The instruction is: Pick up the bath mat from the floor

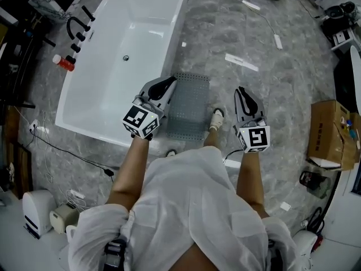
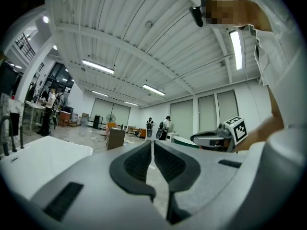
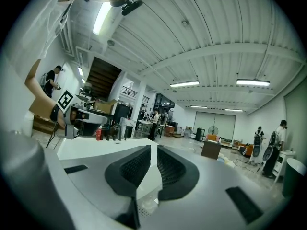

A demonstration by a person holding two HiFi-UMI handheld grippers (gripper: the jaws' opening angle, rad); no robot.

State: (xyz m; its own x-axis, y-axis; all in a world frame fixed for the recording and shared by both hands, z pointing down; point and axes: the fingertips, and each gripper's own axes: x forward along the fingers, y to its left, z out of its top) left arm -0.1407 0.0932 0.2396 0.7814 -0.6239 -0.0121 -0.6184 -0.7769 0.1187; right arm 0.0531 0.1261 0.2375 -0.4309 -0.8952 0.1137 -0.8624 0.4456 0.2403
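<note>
The grey perforated bath mat [image 1: 189,106] lies flat on the marble floor beside the bathtub, just ahead of the person's feet. My left gripper [image 1: 168,83] hovers over the mat's left edge, jaws pressed together with nothing in them [image 2: 152,146]. To the right of the mat, over bare floor, my right gripper [image 1: 241,91] is also shut and empty [image 3: 154,151]. Both gripper views look level across the hall, well above the floor. A perforated grey patch low between the right jaws may be the mat.
A white bathtub [image 1: 124,49] fills the left, with a black tap and a red bottle [image 1: 64,62] at its far side. A cardboard box [image 1: 330,131] stands at the right. Cables run along the floor at left. A white shoe [image 1: 216,119] touches the mat's right edge.
</note>
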